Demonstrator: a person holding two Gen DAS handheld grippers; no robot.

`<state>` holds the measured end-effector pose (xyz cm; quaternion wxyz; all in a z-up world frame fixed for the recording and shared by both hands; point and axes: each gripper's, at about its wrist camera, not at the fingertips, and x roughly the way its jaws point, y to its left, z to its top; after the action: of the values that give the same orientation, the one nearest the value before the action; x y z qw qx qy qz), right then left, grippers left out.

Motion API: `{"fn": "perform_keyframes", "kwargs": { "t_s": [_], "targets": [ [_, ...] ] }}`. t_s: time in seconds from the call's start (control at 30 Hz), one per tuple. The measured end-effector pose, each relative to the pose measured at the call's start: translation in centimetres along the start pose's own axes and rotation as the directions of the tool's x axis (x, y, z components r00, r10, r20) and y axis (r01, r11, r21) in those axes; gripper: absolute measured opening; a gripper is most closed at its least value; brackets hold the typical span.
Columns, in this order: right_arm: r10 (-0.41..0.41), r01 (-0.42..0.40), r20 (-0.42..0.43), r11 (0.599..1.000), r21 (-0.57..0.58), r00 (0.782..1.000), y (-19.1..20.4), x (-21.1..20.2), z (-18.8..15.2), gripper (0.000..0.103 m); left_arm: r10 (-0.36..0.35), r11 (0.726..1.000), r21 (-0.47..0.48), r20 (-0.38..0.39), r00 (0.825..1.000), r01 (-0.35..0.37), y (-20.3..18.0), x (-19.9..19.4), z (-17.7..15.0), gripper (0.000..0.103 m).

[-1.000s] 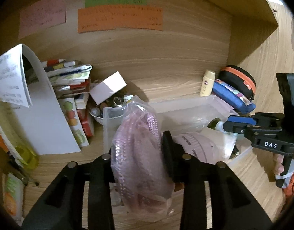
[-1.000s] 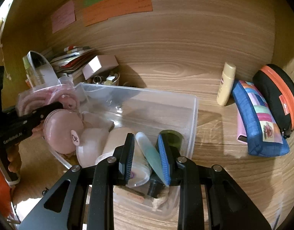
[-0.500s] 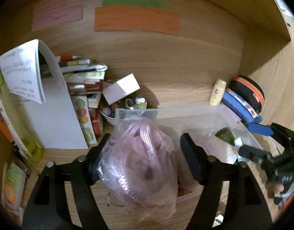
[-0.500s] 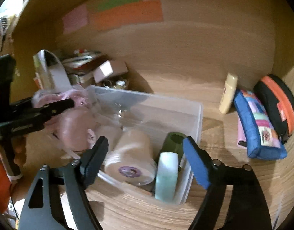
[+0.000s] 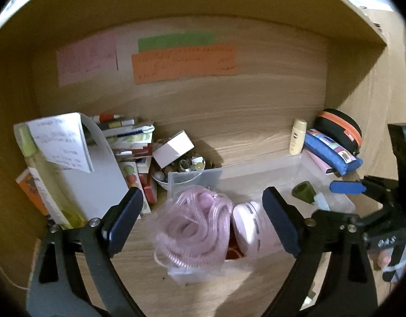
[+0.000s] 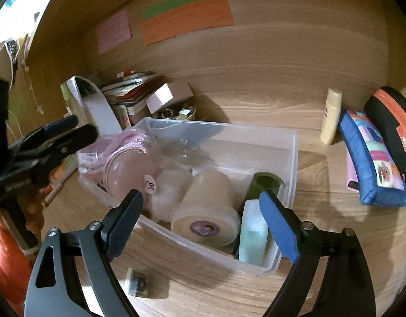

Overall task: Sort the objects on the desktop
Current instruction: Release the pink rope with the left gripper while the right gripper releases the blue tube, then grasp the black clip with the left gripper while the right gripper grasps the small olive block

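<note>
A clear plastic bin (image 6: 293, 148) stands on the wooden desk. It holds a bag of pink cord (image 5: 195, 227), a pink round case (image 5: 252, 227), a beige tub (image 6: 205, 211), a pale green roll (image 6: 253, 235) and a dark green bottle (image 6: 263, 185). My left gripper (image 5: 203, 222) is open and empty, its fingers either side of the pink cord bag (image 6: 126, 142) at the bin's left end. My right gripper (image 6: 200, 222) is open and empty just in front of the bin, over the tub and roll.
A stack of books and a curled white sheet (image 5: 97, 158) stand at the back left, beside a bowl of small items (image 5: 181, 169) and a white box (image 5: 174, 148). A cream bottle (image 6: 331, 116), blue pouch (image 6: 372, 158) and black-orange case (image 6: 393, 126) sit right. A small packet (image 6: 137, 282) lies in front.
Both grippers have opened: the left let go of the pink cord bag, the right let go of the pale green roll, which both now lie in the bin. Both have drawn back.
</note>
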<state>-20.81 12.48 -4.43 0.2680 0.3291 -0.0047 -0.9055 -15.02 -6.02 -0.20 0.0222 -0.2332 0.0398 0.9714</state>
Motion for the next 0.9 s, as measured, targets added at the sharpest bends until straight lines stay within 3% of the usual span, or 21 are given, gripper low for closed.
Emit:
{"fn": "perform_keyframes", "kwargs": {
  "t_s": [0.07, 0.23, 0.9],
  "targets": [
    [-0.011, 0.011, 0.006, 1.000, -0.007, 1.000, 0.3, -0.3, 0.0, 0.088, 0.003, 1.000, 0.007, 0.014, 1.000, -0.003, 0.1, -1.0, -0.2, 0.100],
    [-0.009, 0.009, 0.016, 1.000, -0.030, 1.000, 1.5, -1.7, -0.7, 0.088, 0.019, 1.000, 0.007, 0.040, 0.999, -0.020, 0.4, -2.7, -0.8, 0.100],
    [-0.072, 0.075, 0.031, 0.987, -0.139, 0.997, 5.9, -5.4, -5.1, 0.088, 0.027, 1.000, -0.016, -0.004, 1.000, -0.027, 1.2, -7.0, -5.4, 0.100]
  ]
}}
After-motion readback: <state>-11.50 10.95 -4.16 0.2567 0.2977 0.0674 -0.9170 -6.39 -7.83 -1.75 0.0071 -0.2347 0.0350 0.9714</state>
